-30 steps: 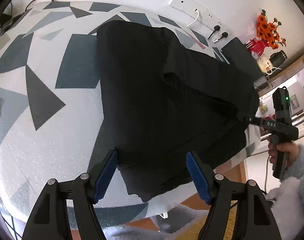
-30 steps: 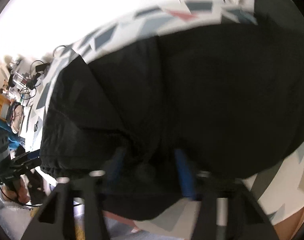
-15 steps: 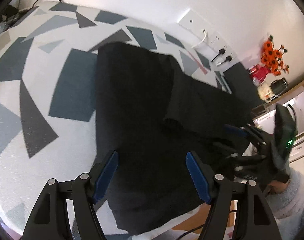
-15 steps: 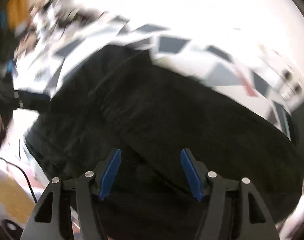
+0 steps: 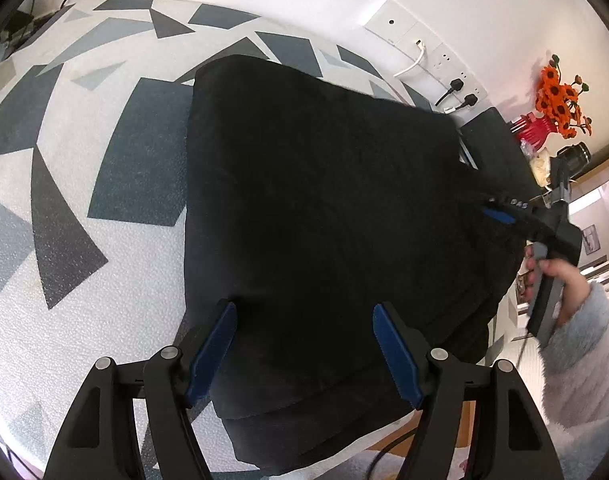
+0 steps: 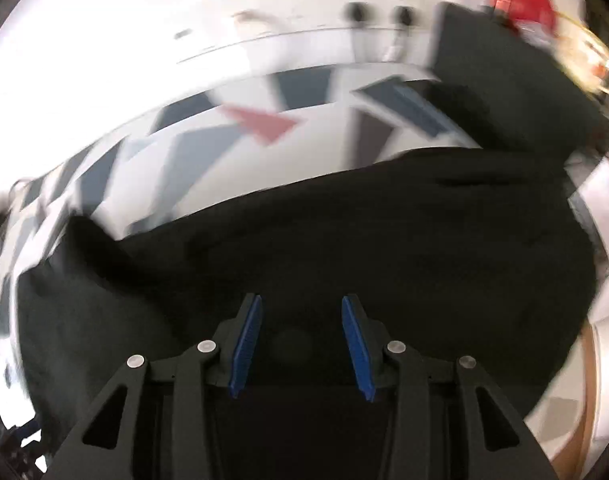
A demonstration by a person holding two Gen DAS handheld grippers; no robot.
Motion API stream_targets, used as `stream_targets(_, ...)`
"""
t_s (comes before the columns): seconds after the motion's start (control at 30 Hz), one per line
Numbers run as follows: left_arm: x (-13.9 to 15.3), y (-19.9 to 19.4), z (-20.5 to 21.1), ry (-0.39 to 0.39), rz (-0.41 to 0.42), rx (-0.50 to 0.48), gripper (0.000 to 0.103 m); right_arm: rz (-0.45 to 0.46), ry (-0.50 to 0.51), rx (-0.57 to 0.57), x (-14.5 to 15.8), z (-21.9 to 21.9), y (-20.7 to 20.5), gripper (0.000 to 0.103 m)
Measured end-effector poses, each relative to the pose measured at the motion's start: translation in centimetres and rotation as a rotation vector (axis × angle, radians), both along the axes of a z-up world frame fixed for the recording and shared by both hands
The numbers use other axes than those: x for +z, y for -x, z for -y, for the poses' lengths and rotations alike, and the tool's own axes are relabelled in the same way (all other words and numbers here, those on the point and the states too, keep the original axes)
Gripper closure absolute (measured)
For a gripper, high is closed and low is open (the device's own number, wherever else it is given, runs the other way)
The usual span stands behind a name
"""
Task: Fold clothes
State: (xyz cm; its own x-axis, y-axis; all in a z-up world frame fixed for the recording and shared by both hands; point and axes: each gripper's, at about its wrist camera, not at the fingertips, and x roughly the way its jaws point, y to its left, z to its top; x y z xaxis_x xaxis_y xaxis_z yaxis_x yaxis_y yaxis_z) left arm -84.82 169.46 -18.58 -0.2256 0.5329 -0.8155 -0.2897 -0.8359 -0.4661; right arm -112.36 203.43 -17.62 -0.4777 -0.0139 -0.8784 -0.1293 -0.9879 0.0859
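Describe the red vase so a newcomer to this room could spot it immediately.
Start at the white wall behind the patterned table and follow the row of wall sockets rightward past the last black plug. Just beyond, behind a flat black slab, stands the red vase. It alone is ribbed and bright red, holding orange flowers, beside a dark cylindrical jar.

1 black garment [image 5: 324,220] lies on 1 patterned table cover [image 5: 64,200]. Past the garment: 2 black plugs [image 5: 462,92] in wall sockets, 1 white cable [image 5: 414,62], 1 bunch of orange flowers [image 5: 560,100].
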Motion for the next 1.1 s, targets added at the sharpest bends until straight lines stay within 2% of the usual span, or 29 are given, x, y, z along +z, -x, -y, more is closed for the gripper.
stream_targets(0.03, 0.0, 0.0, 0.0, 0.003, -0.001, -0.001, 0.033, -0.011, 0.006, 0.005, 0.3, -0.8, 0.1, 0.059)
stream_targets(0.07, 0.0, 0.0, 0.0, 0.006, -0.001, -0.002, 0.033, -0.02, 0.025, 0.059, 0.6, -0.2, 0.1, 0.058)
stream_targets(0.17, -0.1, -0.1, 0.1, 0.014, 0.002, -0.002, 0.033, -0.022, 0.03, 0.259, 0.8, 2.8, -0.2, 0.049)
stream_targets(0.23, 0.0, -0.2, 0.0, 0.018, 0.001, -0.005, 0.033, -0.005, 0.047, 0.413, 0.2, 5.7, -1.0, 0.049)
stream_targets(0.3, 0.3, -0.3, 0.2, 0.02, -0.006, -0.009, 0.033, 0.004, 0.092, 0.492, 0.0, 6.4, -2.4, 0.049)
stream_targets(0.37, 0.4, -0.4, 0.7, 0.017, -0.001, -0.011, 0.033, 0.018, 0.148, 0.501, -0.1, 5.8, -3.6, 0.051)
stream_targets(0.4, 0.4, -0.4, 0.8, 0.011, 0.01, -0.012, 0.033, 0.026, 0.182, 0.501, -0.1, 5.3, -4.3, 0.055)
stream_targets(0.53, 0.4, -0.9, 1.7, -0.023, 0.061, -0.019, 0.033, 0.055, 0.305, 0.517, -0.6, 3.4, -6.7, 0.058)
stream_targets(0.63, 0.4, -1.5, 2.1, -0.026, 0.078, -0.029, 0.033, 0.084, 0.3, 0.535, -1.1, 3.8, -8.8, 0.058)
stream_targets(0.73, 0.1, -1.7, 2.3, -0.023, 0.091, -0.022, 0.033, 0.086, 0.305, 0.496, -2.0, 4.1, -9.4, 0.062)
stream_targets(0.77, 0.0, -1.6, 2.4, -0.029, 0.097, -0.011, 0.033, 0.076, 0.313, 0.479, -2.0, 4.1, -9.4, 0.073)
stream_targets(0.8, 0.0, -1.5, 2.6, -0.038, 0.103, 0.001, 0.033, 0.06, 0.307, 0.471, -1.7, 4.3, -9.4, 0.091)
stream_targets(0.83, 0.0, -1.5, 2.8, -0.052, 0.107, 0.016, 0.033, 0.044, 0.301, 0.463, -1.4, 4.4, -9.4, 0.095)
stream_targets(0.9, 0.2, -1.3, 3.4, -0.079, 0.108, 0.047, 0.033, 0.009, 0.289, 0.465, -0.4, 4.8, -9.4, 0.096)
stream_targets(1.0, 0.4, -1.1, 4.1, -0.105, 0.112, 0.071, 0.033, -0.051, 0.305, 0.482, 2.5, 4.4, -10.7, 0.097)
stream_targets(1.07, 0.4, -1.0, 4.4, -0.114, 0.116, 0.076, 0.033, -0.059, 0.321, 0.474, 3.5, 3.8, -11.9, 0.097)
stream_targets(1.1, 0.3, -1.0, 4.4, -0.108, 0.118, 0.069, 0.033, -0.032, 0.333, 0.461, 3.4, 3.4, -12.6, 0.097)
